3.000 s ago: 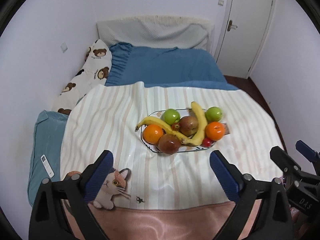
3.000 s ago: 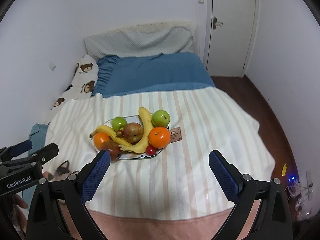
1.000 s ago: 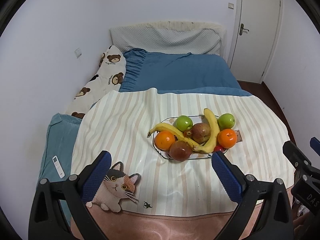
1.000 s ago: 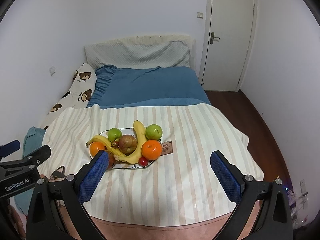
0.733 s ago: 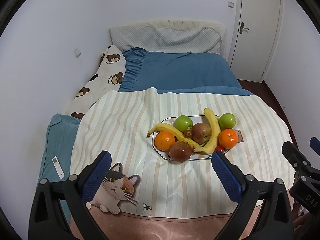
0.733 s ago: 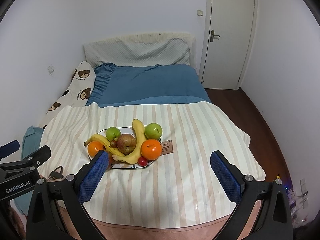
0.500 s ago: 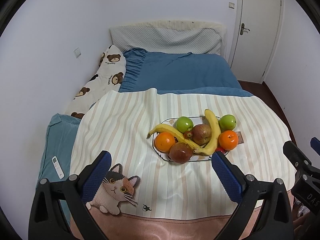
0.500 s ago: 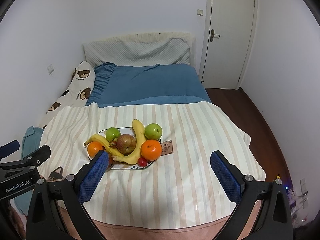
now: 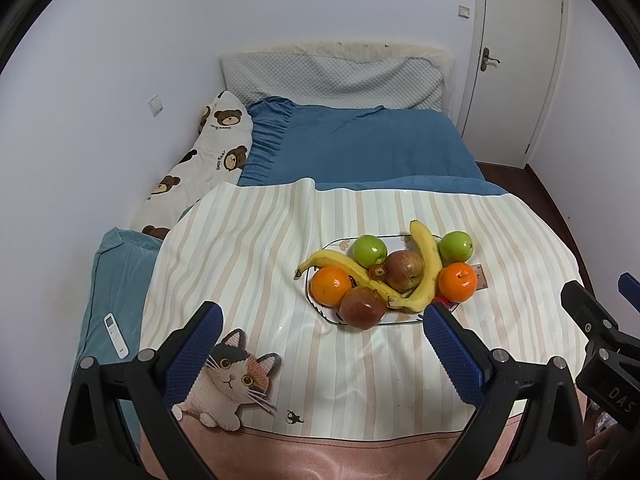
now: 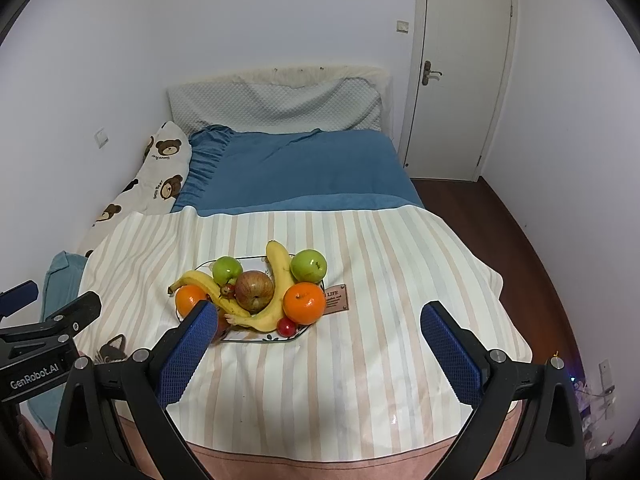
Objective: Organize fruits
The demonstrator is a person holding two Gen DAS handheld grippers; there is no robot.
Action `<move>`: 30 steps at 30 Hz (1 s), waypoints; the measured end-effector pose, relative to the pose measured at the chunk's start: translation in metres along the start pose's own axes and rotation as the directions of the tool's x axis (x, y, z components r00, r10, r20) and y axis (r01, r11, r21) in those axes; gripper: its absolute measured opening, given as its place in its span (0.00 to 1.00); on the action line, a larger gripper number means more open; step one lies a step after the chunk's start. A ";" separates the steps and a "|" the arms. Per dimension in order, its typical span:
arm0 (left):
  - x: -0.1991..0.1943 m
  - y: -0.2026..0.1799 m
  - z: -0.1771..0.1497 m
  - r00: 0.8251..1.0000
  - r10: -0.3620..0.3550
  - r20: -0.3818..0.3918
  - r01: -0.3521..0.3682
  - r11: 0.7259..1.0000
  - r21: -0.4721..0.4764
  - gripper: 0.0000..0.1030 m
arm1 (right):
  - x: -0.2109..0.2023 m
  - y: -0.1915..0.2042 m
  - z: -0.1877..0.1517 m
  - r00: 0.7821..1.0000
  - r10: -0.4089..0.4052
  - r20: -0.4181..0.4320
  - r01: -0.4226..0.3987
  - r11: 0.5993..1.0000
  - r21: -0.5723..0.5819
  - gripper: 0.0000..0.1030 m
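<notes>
A white plate (image 9: 316, 306) (image 10: 262, 338) sits on the striped cloth over the bed. It carries two bananas (image 9: 426, 268) (image 10: 280, 284), two green apples (image 9: 370, 249) (image 10: 308, 266), two oranges (image 9: 458, 282) (image 10: 304, 303), a reddish apple (image 9: 404, 270) (image 10: 254, 290), a dark red pomegranate (image 9: 362, 306) and a small red fruit (image 10: 286, 326). My left gripper (image 9: 320, 346) hangs open above the cloth's near edge, short of the plate. Equally open and holding nothing, my right gripper (image 10: 314, 344) hovers nearer the plate's front right.
A striped cloth (image 9: 248, 264) with a cat picture (image 9: 228, 380) covers the bed's near half. Blue bedding (image 10: 296, 172), a bear-print pillow (image 9: 200, 168) and a grey headboard cushion lie beyond. A white remote (image 9: 116, 336) rests on the left. A door (image 10: 460, 80) stands at back right.
Both views have pulled back and risen slightly since three seconds ago; over the last second they barely shift. The fruit and plate have not moved, and both grippers stay open.
</notes>
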State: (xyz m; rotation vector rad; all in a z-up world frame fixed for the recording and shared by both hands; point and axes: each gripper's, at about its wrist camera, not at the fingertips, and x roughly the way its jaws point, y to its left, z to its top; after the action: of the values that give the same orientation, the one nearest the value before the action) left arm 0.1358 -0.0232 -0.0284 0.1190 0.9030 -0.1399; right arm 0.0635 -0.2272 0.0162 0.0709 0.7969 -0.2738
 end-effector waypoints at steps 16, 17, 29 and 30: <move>0.001 0.001 0.000 1.000 0.002 0.002 -0.002 1.000 0.002 0.99 | -0.001 0.001 0.002 1.000 0.004 0.004 -0.004 1.000 -0.003 1.00; 0.000 0.001 0.001 1.000 0.003 0.003 -0.003 1.000 0.000 0.99 | -0.001 0.001 0.002 1.000 0.003 0.004 -0.003 1.000 -0.004 1.00; -0.001 0.002 0.002 1.000 0.006 0.003 -0.006 1.000 -0.003 0.99 | -0.002 0.002 0.003 1.000 0.004 0.007 -0.004 1.000 -0.005 1.00; -0.001 0.002 0.002 1.000 0.006 0.003 -0.006 1.000 -0.004 0.99 | -0.002 0.003 0.003 1.000 0.004 0.007 -0.004 1.000 -0.006 1.00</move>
State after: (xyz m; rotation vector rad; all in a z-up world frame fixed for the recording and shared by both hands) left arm 0.1370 -0.0214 -0.0266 0.1181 0.8995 -0.1325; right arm 0.0651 -0.2240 0.0197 0.0659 0.7909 -0.2674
